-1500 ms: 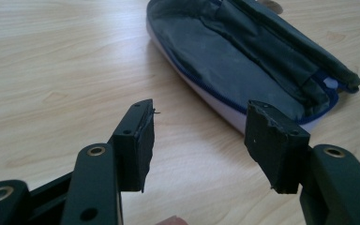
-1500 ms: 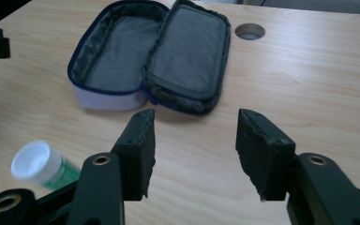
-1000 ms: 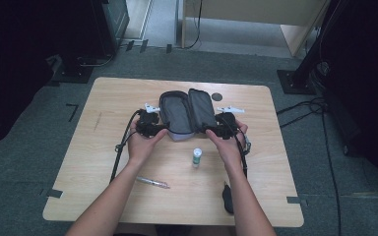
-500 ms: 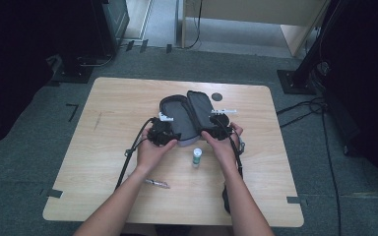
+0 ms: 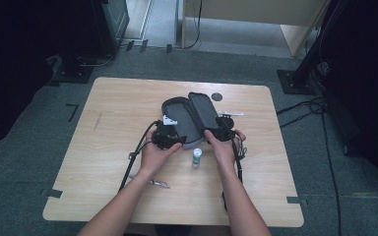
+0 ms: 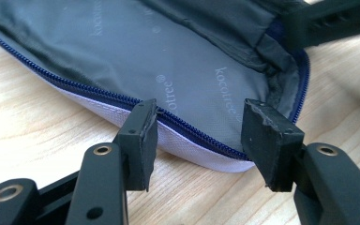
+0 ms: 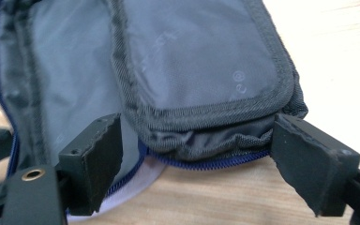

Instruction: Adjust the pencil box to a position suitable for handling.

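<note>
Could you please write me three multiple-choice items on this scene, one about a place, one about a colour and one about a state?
1. Where does the small bottle stand?
A. inside the case
B. on the table between the two hands
C. at the far left corner

2. What colour is the zip of the case?
A. blue
B. red
C. yellow

3. How does the case lie?
A. zipped shut
B. rolled up
C. unzipped and spread open

Answers: 1 B, the high view shows it upright on the wood, just nearer than the case; 2 A, the left gripper view shows blue teeth along the rim; 3 C, both halves lie apart with the grey lining showing.
</note>
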### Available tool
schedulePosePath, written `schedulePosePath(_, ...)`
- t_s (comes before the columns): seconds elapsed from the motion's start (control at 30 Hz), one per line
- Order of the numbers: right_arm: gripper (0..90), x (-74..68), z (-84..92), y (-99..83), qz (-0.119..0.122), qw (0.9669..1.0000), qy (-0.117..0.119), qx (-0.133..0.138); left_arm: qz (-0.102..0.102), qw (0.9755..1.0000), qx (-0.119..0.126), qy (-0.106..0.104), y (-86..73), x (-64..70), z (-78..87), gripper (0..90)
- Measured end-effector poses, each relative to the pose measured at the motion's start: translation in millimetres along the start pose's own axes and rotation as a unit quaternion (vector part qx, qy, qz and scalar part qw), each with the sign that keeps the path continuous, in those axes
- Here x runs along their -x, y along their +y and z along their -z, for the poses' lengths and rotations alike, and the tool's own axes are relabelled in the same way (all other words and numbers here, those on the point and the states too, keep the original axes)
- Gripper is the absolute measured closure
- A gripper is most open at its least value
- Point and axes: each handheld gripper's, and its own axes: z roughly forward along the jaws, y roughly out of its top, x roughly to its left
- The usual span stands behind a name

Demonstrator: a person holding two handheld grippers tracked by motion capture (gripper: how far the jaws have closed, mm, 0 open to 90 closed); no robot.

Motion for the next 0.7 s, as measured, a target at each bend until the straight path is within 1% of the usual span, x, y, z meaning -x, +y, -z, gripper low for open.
schedulePosePath(0.03,17.7,0.0,0.0,0.0,0.0,1.0,0.0,0.0,0.0,1.0,0.0,0.0,0.0,0.0,0.0,47.0)
schedulePosePath(0.07,17.8,-3.5,-3.2,2.4,0.018,0.9996,-0.019,0.003,-0.004,1.0,0.001,-0.001,-0.1,-0.1,0.9,47.1)
schedulePosePath(0.13,20.5,-7.1,-8.2,2.3,0.057,0.9971,-0.051,0.001,-0.003,1.0,0.002,-0.003,0.0,-0.9,1.6,47.1)
schedulePosePath(0.2,22.2,-8.0,-12.3,1.3,0.087,0.9944,-0.06,0.005,0.0,1.0,0.006,-0.005,0.5,-4.9,5.7,46.9)
schedulePosePath(0.23,23.5,-7.6,-13.1,1.3,0.099,0.9932,-0.061,0.008,0.0,1.0,0.007,-0.005,0.4,-6.6,6.9,46.7)
schedulePosePath(0.27,23.5,-7.6,-13.1,1.3,0.099,0.9932,-0.061,0.008,0.0,1.0,0.007,-0.005,0.4,-6.6,6.9,46.6)
schedulePosePath(0.3,25.7,-6.3,-13.5,1.6,0.107,0.9925,-0.058,0.01,0.001,1.0,0.007,-0.006,0.2,-9.2,8.4,46.6)
schedulePosePath(0.33,32.4,-4.0,-12.7,2.3,0.119,0.9919,-0.044,0.012,0.005,0.9999,0.005,-0.01,0.0,-13.0,10.1,46.0)
schedulePosePath(0.43,35.7,-1.3,-12.1,4.2,0.136,0.9902,-0.034,0.005,0.01,0.9999,0.011,-0.007,0.2,-17.9,13.6,45.2)
schedulePosePath(0.47,35.7,-1.3,-12.1,4.2,0.136,0.9902,-0.034,0.005,0.01,0.9999,0.011,-0.007,0.2,-17.9,13.6,45.2)
schedulePosePath(0.5,38.1,-0.2,-12.2,5.1,0.144,0.9892,-0.029,0.004,0.01,0.9998,0.015,-0.007,0.4,-20.4,15.8,45.2)
schedulePosePath(0.53,48.1,1.3,-11.1,5.9,0.164,0.9861,-0.025,0.007,0.013,0.9997,0.019,-0.002,0.6,-23.6,18.4,45.4)
schedulePosePath(0.57,51.8,1.6,-10.3,5.9,0.173,0.9844,-0.027,0.012,0.015,0.9997,0.021,0.0,0.6,-25.8,19.9,45.5)
schedulePosePath(0.6,53.2,1.9,-9.7,6.0,0.183,0.9825,-0.03,0.015,0.019,0.9996,0.022,0.002,0.5,-28.6,21.5,45.4)
schedulePosePath(0.63,53.2,1.9,-9.7,6.0,0.183,0.9825,-0.03,0.015,0.019,0.9996,0.022,0.002,0.5,-28.6,21.5,45.4)
schedulePosePath(0.67,53.9,2.2,-9.5,6.2,0.19,0.9811,-0.03,0.016,0.022,0.9994,0.025,0.005,0.5,-31.7,23.2,45.4)
schedulePosePath(0.7,56.5,3.1,-9.5,5.8,0.211,0.9769,-0.027,0.021,0.028,0.9992,0.027,0.012,0.4,-35.4,25.1,45.4)
